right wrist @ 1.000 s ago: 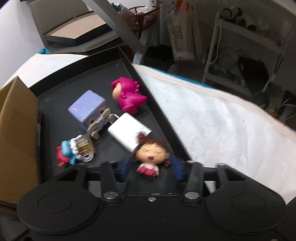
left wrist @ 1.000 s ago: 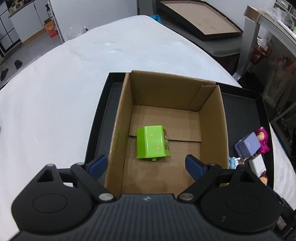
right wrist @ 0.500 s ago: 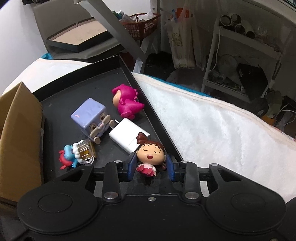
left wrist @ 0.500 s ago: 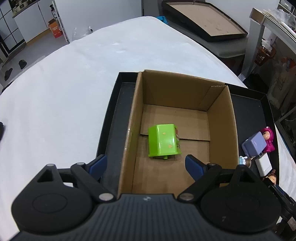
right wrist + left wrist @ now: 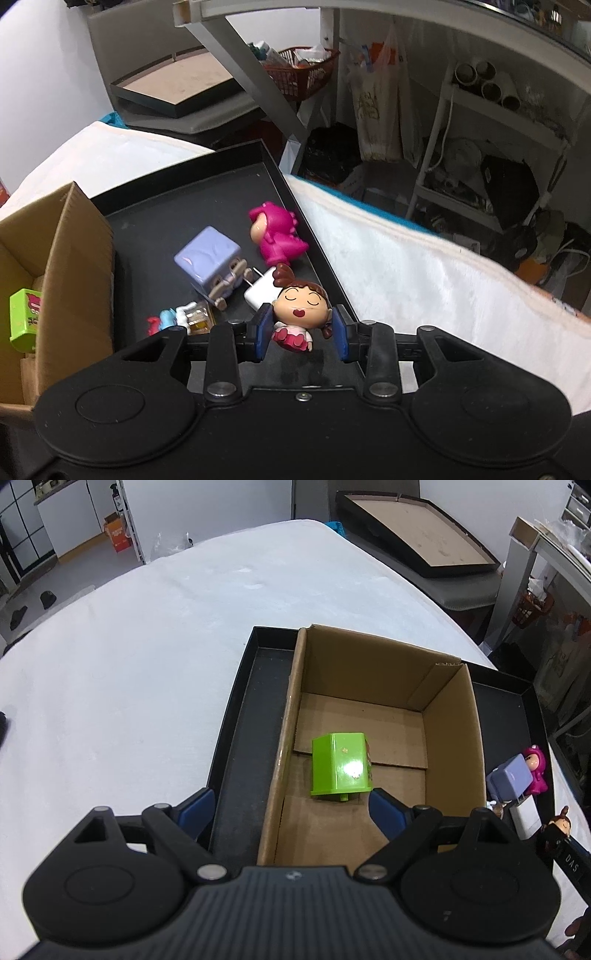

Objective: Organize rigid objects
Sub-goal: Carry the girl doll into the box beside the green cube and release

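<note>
The right gripper (image 5: 302, 334) is clamped on one doll (image 5: 300, 312), lifted just above the black tray (image 5: 155, 218); its face looks up at the camera, head away from the gripper body, feet toward it. The left gripper (image 5: 288, 806) hangs with jaws wide over the cardboard box (image 5: 454, 731), where one green box (image 5: 341, 766) lies. Beyond the doll, four more things lie on the tray: one white charger (image 5: 260, 291), one small blue and red toy (image 5: 166, 319), one purple cube (image 5: 208, 258), one pink figure (image 5: 275, 236).

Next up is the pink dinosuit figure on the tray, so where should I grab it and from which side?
Grip the pink figure across its body, jaws on its front and back, coming from above. It lies on its side by the tray rim; spikes and tail stick out, and the purple cube sits close by.
</note>
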{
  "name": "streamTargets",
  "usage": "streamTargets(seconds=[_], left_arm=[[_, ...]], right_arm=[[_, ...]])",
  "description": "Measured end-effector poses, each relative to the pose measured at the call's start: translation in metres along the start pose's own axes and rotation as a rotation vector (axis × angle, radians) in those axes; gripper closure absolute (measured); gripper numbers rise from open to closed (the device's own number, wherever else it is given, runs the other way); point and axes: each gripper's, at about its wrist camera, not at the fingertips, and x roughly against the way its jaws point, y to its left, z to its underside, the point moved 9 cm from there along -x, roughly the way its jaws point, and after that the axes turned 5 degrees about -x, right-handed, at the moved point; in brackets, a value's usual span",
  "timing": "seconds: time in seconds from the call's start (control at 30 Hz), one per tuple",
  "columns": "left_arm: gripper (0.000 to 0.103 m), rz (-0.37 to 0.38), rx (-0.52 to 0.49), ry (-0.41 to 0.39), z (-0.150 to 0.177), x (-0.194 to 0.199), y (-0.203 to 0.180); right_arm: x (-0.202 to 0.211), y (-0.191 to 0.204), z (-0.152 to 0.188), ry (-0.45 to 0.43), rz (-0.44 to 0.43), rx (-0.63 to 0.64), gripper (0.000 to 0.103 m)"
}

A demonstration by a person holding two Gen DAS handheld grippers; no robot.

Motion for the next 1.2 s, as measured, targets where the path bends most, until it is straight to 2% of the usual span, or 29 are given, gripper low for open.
streamTargets(seconds=[0.43, 0.63, 0.83, 0.93, 1.0, 1.07, 1.2], left_arm=[[0.018, 0.048, 0.029, -0.008, 0.003, -0.005, 0.010], [0.033, 0.091, 0.056, -0.008, 0.007, -0.012, 0.017], [0.052, 0.138, 0.068, 0.014, 0.011, -0.024, 0.019], [0.068, 0.172, 0.064, 0.040, 0.014, -0.032, 0.016], [0.080, 0.165, 0.071, 0.043, 0.015, -0.036, 0.019], [0.086, 0.169, 0.098, 0.047, 0.015, -0.038, 0.024], [0.087, 0.177, 0.111, 0.041, 0.017, -0.038, 0.026]], right_arm=[[0.032, 0.046, -0.030, -0.062, -0.073, 0.080, 0.069], [0.044, 0.078, -0.038, -0.064, -0.113, 0.121, 0.069], [0.056, 0.110, -0.044, -0.071, -0.163, 0.159, 0.069], [0.061, 0.126, -0.046, -0.077, -0.180, 0.177, 0.069], [0.062, 0.136, -0.046, -0.068, -0.197, 0.191, 0.069], [0.063, 0.147, -0.045, -0.063, -0.209, 0.211, 0.069], [0.063, 0.165, -0.042, -0.047, -0.231, 0.236, 0.069]])
